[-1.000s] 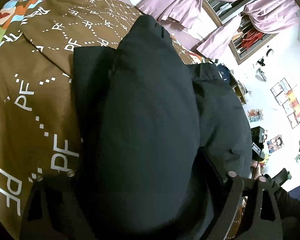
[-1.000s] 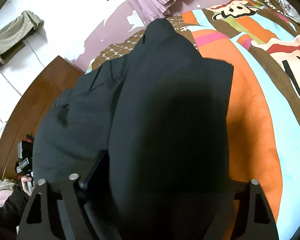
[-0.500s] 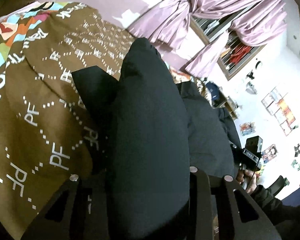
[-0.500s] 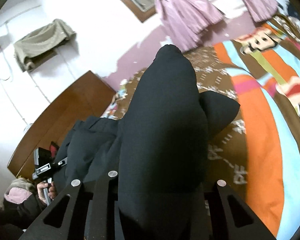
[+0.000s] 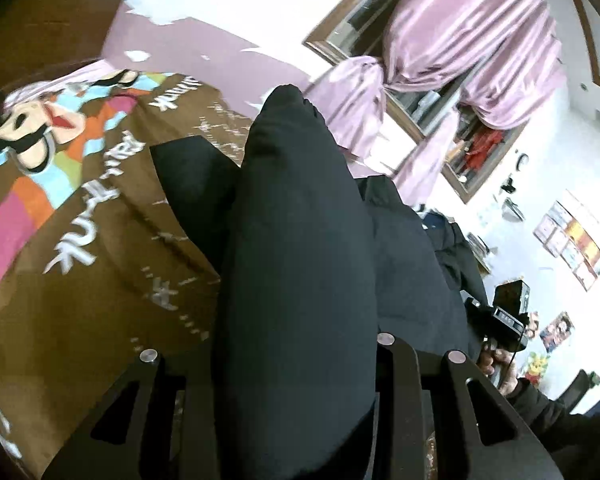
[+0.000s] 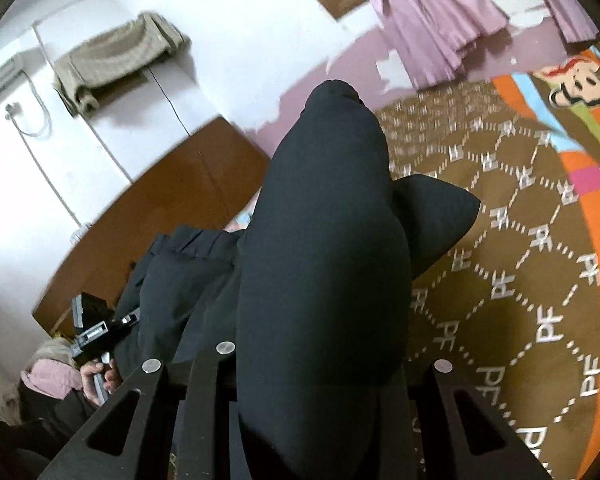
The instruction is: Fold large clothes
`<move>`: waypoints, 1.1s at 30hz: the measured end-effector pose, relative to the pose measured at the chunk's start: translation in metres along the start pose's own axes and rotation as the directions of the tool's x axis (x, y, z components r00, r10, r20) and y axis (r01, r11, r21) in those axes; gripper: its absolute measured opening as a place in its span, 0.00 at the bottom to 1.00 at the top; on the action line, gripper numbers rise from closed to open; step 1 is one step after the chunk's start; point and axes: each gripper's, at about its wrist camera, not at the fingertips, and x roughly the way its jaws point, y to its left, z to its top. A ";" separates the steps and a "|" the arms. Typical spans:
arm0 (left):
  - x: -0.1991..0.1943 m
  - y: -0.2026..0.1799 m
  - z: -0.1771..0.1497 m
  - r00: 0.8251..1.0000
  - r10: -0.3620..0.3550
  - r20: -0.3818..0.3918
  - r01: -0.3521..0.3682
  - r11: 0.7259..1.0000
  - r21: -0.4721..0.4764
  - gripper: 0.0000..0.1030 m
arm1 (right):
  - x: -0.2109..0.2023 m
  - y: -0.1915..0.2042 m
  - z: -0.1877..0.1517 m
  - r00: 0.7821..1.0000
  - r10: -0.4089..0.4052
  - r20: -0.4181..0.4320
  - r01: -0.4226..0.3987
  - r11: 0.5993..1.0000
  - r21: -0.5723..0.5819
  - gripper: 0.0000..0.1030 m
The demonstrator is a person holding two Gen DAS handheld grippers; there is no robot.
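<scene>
A large black padded garment (image 5: 300,264) fills the middle of the left wrist view, bunched between the jaws and lifted above the bed. My left gripper (image 5: 296,364) is shut on a thick fold of it. The same garment (image 6: 324,264) fills the right wrist view. My right gripper (image 6: 320,364) is shut on another fold. A loose flap (image 6: 436,216) hangs to the side over the bedspread. Each gripper shows in the other's view, the right one (image 5: 504,316) and the left one (image 6: 96,328).
A brown bedspread (image 6: 520,280) with white PF lettering and cartoon prints (image 5: 32,152) lies under the garment. A wooden headboard (image 6: 160,216) stands at the left. Pink curtains (image 5: 460,48) hang at a window. A wall with posters (image 5: 572,240) is on the right.
Both grippers have closed on the garment and raised it off the bed, tilting up so more wall and window show. The garment's spread part has gathered into a narrow hanging bundle.
</scene>
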 end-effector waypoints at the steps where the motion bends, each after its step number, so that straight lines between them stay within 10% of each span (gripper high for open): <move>1: -0.002 0.009 -0.003 1.000 0.008 -0.001 -0.008 1.000 -0.021 0.27 | 0.007 -0.002 -0.003 1.000 -0.026 -0.014 0.026 1.000 0.001 0.23; 9: 0.004 0.047 -0.022 0.997 0.074 -0.031 -0.077 0.991 -0.110 0.31 | 0.017 -0.020 -0.017 0.983 -0.171 -0.064 0.173 0.985 0.017 0.30; 16: 0.010 0.053 -0.023 0.979 0.191 -0.071 -0.199 0.972 -0.124 0.57 | 0.025 -0.004 -0.026 0.943 -0.320 -0.088 0.315 0.947 -0.059 0.72; 21: 0.008 0.058 -0.025 0.936 0.338 -0.103 -0.351 0.920 -0.174 0.88 | 0.026 0.004 -0.033 0.892 -0.446 -0.067 0.440 0.893 -0.088 0.84; 27: -0.006 0.031 -0.028 0.899 0.437 -0.029 -0.438 0.894 -0.093 0.97 | 0.013 0.016 -0.035 0.834 -0.552 0.004 0.550 0.829 -0.099 0.91; 33: -0.009 -0.007 -0.034 0.853 0.519 0.063 -0.521 0.854 0.020 0.98 | -0.005 0.047 -0.037 0.833 -0.546 0.093 0.554 0.822 -0.136 0.96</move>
